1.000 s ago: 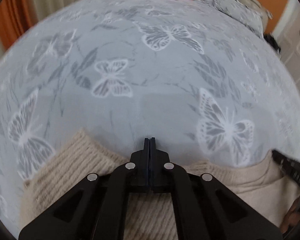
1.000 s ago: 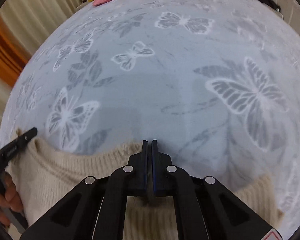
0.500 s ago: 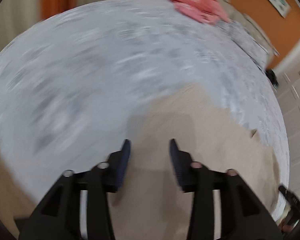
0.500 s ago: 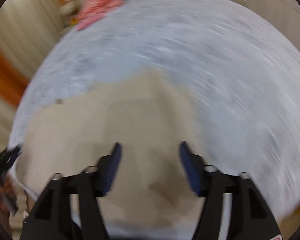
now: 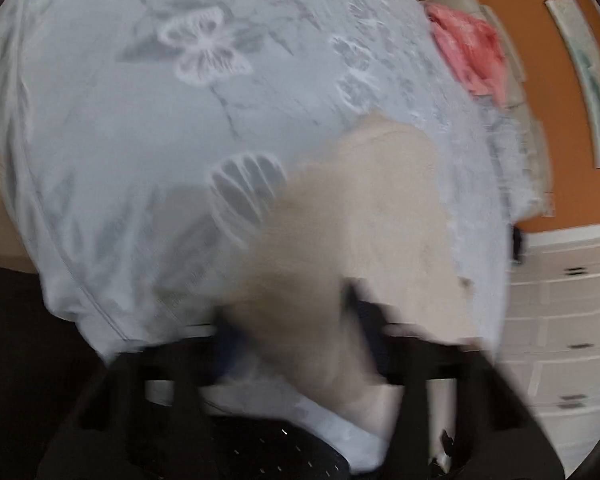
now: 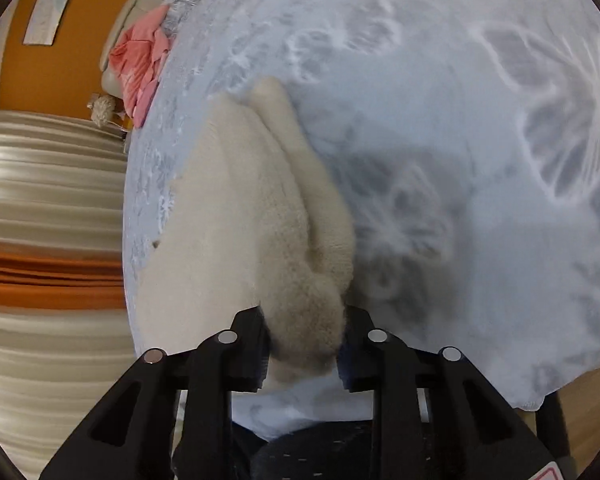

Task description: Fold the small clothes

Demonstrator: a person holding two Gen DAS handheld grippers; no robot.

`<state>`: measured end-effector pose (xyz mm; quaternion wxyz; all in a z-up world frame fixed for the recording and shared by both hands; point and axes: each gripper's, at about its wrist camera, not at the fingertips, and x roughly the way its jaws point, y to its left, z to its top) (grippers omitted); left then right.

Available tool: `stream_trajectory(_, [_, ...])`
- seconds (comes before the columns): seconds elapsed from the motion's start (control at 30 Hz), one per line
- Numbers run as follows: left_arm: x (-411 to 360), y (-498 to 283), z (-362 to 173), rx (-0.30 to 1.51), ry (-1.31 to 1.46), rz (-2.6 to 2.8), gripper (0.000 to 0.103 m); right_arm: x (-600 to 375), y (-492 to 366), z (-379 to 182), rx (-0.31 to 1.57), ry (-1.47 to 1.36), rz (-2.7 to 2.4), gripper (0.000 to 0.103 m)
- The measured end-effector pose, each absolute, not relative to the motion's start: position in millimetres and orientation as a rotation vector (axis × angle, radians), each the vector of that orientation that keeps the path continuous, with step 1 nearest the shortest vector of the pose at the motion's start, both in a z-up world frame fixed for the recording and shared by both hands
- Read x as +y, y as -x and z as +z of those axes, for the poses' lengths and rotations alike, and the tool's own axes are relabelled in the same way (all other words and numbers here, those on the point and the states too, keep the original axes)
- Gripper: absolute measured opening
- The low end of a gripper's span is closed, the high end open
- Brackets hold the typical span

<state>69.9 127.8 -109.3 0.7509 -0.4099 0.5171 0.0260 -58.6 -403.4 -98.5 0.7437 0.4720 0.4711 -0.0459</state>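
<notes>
A cream knitted sweater lies on a pale blue bedspread with butterfly print. My right gripper has its jaws apart around a bunched end of the sweater at the near edge. In the left wrist view the same sweater is blurred. My left gripper has its jaws apart with a fold of the sweater between them. Whether either gripper presses the knit is unclear.
A pink garment lies at the far end of the bed, also in the right wrist view. Orange wall with a picture, white drawers, striped curtains. The bed edge is near both grippers.
Both grippers were shut on the sweater's edge a second ago, then opened. Both have swung sideways and now sit around the sweater's outer ends near the bed edge.
</notes>
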Motion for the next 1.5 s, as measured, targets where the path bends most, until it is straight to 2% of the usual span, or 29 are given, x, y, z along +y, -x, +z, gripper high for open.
stream_trajectory(0.07, [134, -75, -106, 1.122, 0.912, 0.075, 0.024, -400, 62, -74, 0.979, -0.925, -0.123, 0.022])
stream_trajectory(0.13, [142, -73, -111, 1.146, 0.880, 0.101, 0.023, -402, 64, -74, 1.008, -0.830, -0.179, 0.020])
stream_trajectory(0.17, [143, -71, -117, 1.158, 0.879, 0.110, 0.023, -406, 63, -88, 1.067, -0.790, -0.223, 0.013])
stream_trajectory(0.2, [143, -70, -123, 1.159, 0.886, 0.108, 0.023, -409, 62, -103, 1.118, -0.756, -0.256, 0.015])
stream_trajectory(0.27, [144, -69, -121, 1.144, 0.881, 0.113, 0.024, -416, 67, -111, 1.105, -0.833, -0.228, 0.021])
stream_trajectory(0.37, [141, -68, -119, 1.139, 0.874, 0.119, 0.028, -414, 74, -84, 1.059, -0.788, -0.285, 0.034])
stream_trajectory(0.5, [142, -67, -120, 1.126, 0.886, 0.095, 0.035, -389, 71, -25, 0.959, -0.566, -0.301, 0.034])
stream_trajectory(0.6, [142, -64, -121, 1.111, 0.893, 0.089, 0.036, -329, 20, -6, 0.991, -0.432, -0.097, 0.034])
stream_trajectory(0.63, [141, -63, -121, 1.106, 0.896, 0.091, 0.036, -313, 5, -6, 1.005, -0.399, -0.052, 0.033])
stream_trajectory(0.8, [142, -58, -125, 1.096, 0.913, 0.094, 0.037, -220, -83, -28, 1.103, -0.245, 0.134, 0.011])
stream_trajectory(0.87, [143, -58, -126, 1.097, 0.916, 0.092, 0.037, -197, -107, -41, 1.147, -0.228, 0.152, 0.007])
stream_trajectory(1.03, [143, -60, -128, 1.093, 0.917, 0.084, 0.038, -165, -160, -95, 1.351, -0.140, 0.135, 0.005])
stream_trajectory(1.17, [146, -60, -131, 1.077, 0.947, 0.061, 0.042, -162, -171, -111, 1.370, -0.112, 0.112, 0.002])
stream_trajectory(1.23, [146, -61, -132, 1.065, 0.955, 0.047, 0.050, -160, -177, -112, 1.371, -0.108, 0.103, 0.001])
stream_trajectory(1.33, [139, -65, -129, 1.064, 0.919, 0.035, 0.058, -157, -187, -113, 1.362, -0.102, 0.086, 0.000])
stream_trajectory(1.43, [136, -67, -127, 1.071, 0.899, 0.038, 0.056, -152, -190, -112, 1.345, -0.075, 0.079, 0.000])
stream_trajectory(1.5, [136, -65, -126, 1.068, 0.921, 0.052, 0.050, -153, -186, -113, 1.313, -0.049, 0.096, 0.002])
